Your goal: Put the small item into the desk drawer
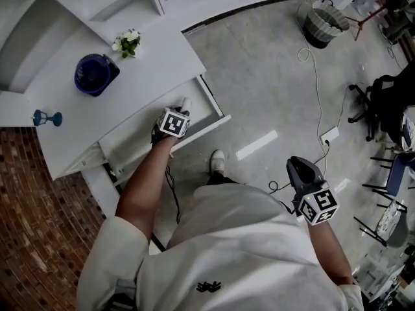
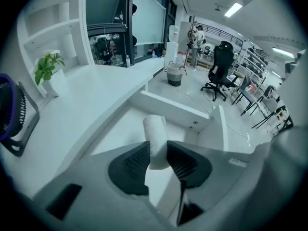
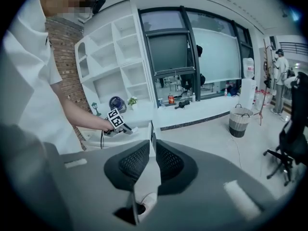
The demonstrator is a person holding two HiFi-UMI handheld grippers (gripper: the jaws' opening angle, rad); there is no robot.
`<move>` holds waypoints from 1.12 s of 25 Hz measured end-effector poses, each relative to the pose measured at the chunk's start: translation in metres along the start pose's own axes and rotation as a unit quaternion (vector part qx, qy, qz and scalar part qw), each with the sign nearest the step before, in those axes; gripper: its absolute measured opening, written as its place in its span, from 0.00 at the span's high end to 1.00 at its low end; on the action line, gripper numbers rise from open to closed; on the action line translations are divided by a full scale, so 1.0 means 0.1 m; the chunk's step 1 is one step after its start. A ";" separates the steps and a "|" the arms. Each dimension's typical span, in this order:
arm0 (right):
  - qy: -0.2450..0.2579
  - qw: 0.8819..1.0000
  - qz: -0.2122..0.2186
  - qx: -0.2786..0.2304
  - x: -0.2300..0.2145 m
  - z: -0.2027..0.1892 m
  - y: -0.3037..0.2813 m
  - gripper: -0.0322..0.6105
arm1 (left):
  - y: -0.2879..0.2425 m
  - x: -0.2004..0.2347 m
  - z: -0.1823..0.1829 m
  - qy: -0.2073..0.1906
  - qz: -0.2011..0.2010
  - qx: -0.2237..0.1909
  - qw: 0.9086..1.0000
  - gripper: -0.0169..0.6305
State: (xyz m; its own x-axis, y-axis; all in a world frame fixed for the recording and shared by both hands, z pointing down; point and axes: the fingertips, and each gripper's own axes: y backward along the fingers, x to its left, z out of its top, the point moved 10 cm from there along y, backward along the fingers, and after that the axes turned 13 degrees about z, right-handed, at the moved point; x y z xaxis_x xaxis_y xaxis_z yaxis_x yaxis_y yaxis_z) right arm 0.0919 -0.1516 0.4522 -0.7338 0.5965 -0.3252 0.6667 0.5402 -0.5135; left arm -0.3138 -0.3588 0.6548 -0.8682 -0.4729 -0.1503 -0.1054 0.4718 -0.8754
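Releasing the white roll (image 2: 154, 129) that my left gripper (image 2: 157, 150) holds from this high could bounce it out of the drawer (image 2: 122, 129) past its three-o'clock wall.

The fan (image 2: 10, 117) runs off the left edge; the white roll's (image 2: 155, 129) lower end is hidden between the left gripper's (image 2: 157, 150) jaws.

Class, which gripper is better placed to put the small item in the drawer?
Left: the left gripper holds the white roll over the open drawer; the right gripper is away over the floor.
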 end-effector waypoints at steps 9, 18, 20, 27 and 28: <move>-0.038 0.998 -0.040 0.011 -0.06 -0.07 0.08 0.86 | -0.50 0.02 0.14 -0.019 -0.001 0.032 0.999 0.79; -0.055 0.996 -0.061 0.019 -0.14 -0.10 0.14 0.87 | -0.79 -0.02 0.16 -0.026 -0.009 0.061 0.998 0.79; -0.058 0.996 -0.065 0.020 -0.16 -0.11 0.16 0.87 | -0.83 -0.04 0.17 -0.031 -0.008 0.059 0.998 0.79; -0.059 0.996 -0.061 0.023 -0.22 -0.11 0.17 0.87 | -0.92 -0.09 0.18 -0.033 -0.001 0.053 0.998 0.75; -0.059 0.996 -0.060 0.023 -0.24 -0.11 0.18 0.87 | -0.92 -0.09 0.18 -0.033 0.004 0.052 0.998 0.75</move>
State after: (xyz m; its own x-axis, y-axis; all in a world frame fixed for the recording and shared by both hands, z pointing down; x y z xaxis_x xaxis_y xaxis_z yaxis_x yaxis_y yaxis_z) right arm 0.1224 -0.1495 0.4595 -0.8196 0.4547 -0.3487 0.5690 0.5739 -0.5889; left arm -0.2873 -0.4110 0.7290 -0.8346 -0.5193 -0.1839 -0.0450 0.3969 -0.9167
